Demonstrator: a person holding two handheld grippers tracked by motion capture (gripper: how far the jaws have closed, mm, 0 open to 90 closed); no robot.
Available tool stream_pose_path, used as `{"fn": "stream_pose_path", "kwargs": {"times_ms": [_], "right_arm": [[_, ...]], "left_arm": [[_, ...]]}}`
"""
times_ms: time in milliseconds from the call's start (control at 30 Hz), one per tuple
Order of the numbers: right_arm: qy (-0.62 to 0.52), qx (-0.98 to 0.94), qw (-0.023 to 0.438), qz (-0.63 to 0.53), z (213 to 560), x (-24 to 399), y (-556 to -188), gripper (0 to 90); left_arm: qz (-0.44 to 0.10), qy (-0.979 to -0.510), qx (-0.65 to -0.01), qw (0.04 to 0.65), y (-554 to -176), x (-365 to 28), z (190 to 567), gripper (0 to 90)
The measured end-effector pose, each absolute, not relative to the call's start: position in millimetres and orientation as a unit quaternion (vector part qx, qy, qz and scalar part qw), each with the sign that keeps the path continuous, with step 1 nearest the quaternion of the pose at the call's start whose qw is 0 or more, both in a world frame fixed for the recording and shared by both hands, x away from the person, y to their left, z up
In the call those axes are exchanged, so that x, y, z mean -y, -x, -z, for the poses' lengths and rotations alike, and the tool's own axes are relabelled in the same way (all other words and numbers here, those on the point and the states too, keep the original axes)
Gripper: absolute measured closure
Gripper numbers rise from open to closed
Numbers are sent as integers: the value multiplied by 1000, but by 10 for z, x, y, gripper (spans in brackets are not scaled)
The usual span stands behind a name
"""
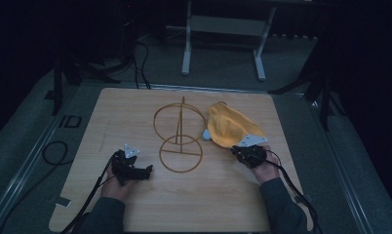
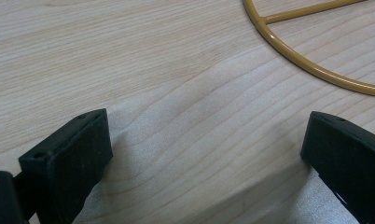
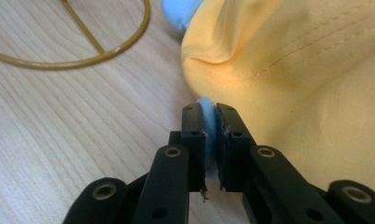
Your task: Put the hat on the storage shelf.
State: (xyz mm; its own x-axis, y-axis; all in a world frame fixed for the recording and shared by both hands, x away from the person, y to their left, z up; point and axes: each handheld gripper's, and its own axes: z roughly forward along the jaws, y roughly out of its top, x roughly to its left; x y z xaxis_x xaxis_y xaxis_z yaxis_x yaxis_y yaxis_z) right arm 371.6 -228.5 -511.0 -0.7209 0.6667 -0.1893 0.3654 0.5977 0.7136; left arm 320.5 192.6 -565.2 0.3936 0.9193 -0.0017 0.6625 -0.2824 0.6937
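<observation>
**Right claw pinches the yellow cap's pale blue edge beside the wire stand**

Here's the yellow cap (image 1: 229, 127), slumped on the table (image 1: 135, 107) just to the right of the gold wire stand (image 1: 180, 136), and it's a soft, floppy thing. The right gripper view brings it close: warm yellow cloth (image 3: 307, 84), a deep fold near its left edge, two lines of stitching running across the panel. A pale blue part pokes out at the side nearest the stand (image 1: 206, 134), and another bit of pale blue (image 3: 209, 135) sits right between the jaws.

The right claw (image 3: 210, 140) is clamped on that blue edge, jaws drawn nearly together with only the thin strip between them. From above, the right claw (image 1: 247, 152) is at the cap's near edge, to the right of the stand's lower ring, the hand behind it.

Over on the other side, the left claw (image 1: 135, 170) sits on the near left of the stand, well apart from the cap. Its jaws stand wide apart over bare wood, nothing between them, with a curve of the stand's ring (image 2: 316, 70) just ahead of it.
</observation>
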Motion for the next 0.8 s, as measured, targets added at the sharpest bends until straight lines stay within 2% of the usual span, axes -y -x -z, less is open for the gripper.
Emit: {"fn": "stream_pose_path", "kwargs": {"times_ms": [333, 667, 800], "right_arm": [[-286, -865, 217, -349, 4853, 2286, -3707, 831], [-281, -851, 245, -369, 4476, 2300, -3745, 837], [-286, -831, 261, -400, 4215, 2360, -3735, 837]], "left_arm": [[-205, -774, -511, 313, -3205, -1926, 5652, 19], [-205, -774, -511, 312, -3205, -1927, 5651, 19], [-204, -775, -510, 312, -3205, -1928, 5650, 19]]}}
